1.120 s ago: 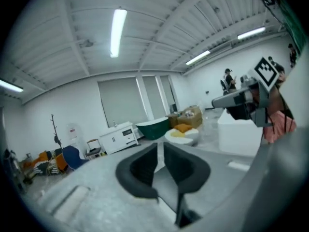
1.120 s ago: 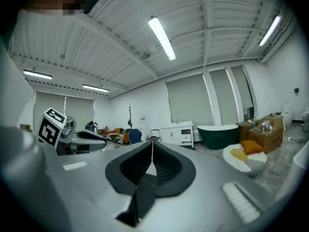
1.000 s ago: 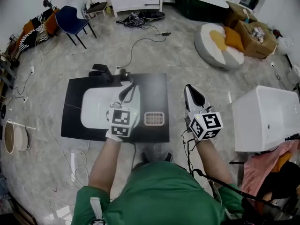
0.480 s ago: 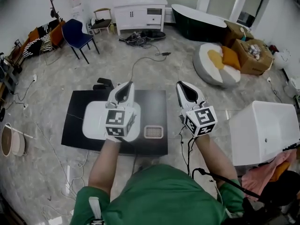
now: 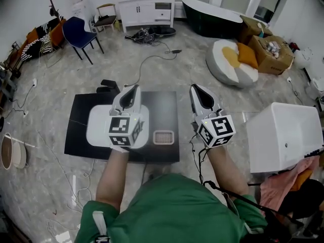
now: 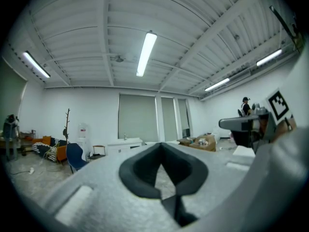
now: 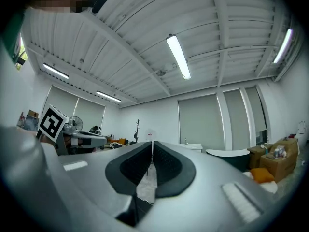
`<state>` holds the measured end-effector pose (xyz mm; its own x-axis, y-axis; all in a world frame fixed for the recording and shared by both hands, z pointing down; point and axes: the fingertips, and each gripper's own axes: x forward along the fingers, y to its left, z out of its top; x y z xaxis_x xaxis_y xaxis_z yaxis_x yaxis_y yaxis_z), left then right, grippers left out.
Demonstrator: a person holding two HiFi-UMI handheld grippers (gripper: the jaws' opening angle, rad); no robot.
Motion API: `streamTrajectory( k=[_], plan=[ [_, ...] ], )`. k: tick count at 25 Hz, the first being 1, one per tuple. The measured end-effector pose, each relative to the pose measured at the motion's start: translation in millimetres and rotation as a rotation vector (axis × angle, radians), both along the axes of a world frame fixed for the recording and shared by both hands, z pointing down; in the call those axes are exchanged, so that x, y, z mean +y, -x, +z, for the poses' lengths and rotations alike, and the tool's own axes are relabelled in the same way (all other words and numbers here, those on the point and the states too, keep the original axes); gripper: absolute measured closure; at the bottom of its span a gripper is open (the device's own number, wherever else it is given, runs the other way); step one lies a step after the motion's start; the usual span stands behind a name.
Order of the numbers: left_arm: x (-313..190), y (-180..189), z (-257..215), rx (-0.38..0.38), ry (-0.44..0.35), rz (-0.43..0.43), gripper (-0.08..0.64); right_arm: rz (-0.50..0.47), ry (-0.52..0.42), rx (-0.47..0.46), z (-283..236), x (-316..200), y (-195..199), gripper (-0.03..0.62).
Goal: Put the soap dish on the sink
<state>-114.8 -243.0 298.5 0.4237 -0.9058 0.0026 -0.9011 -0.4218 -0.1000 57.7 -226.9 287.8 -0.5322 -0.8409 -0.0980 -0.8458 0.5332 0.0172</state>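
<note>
The soap dish [image 5: 163,137], a small pale slotted tray, lies on the black counter [image 5: 162,105] just right of the white sink basin [image 5: 97,127]. My left gripper [image 5: 128,92] is held above the basin's right part, and my right gripper [image 5: 199,94] hovers off the counter's right edge. Both are lifted and point away from me, well above the dish. In the left gripper view the left gripper [image 6: 161,146] has its jaw tips touching, with nothing between them. The right gripper [image 7: 152,146] in its own view is likewise shut and empty.
A white box [image 5: 283,135] stands on the floor at the right. Farther back are a blue chair [image 5: 78,27], a white cabinet [image 5: 148,3], a dark bathtub [image 5: 215,16], a round cushion [image 5: 234,62] and cardboard boxes [image 5: 268,47]. Cables [image 5: 152,49] trail over the floor.
Both grippers have risen and tilted up to level, the left one lifting away from over the basin. The soap dish has stayed where it was on the counter.
</note>
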Motion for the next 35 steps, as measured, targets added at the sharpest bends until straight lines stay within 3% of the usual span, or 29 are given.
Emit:
streamTrajectory(
  k=[35],
  plan=[
    [4.7, -4.2, 18.8, -0.002, 0.027, 0.016, 0.561, -0.009, 0.037, -0.037, 9.1, 5.9, 3.4, 0.584]
  ],
)
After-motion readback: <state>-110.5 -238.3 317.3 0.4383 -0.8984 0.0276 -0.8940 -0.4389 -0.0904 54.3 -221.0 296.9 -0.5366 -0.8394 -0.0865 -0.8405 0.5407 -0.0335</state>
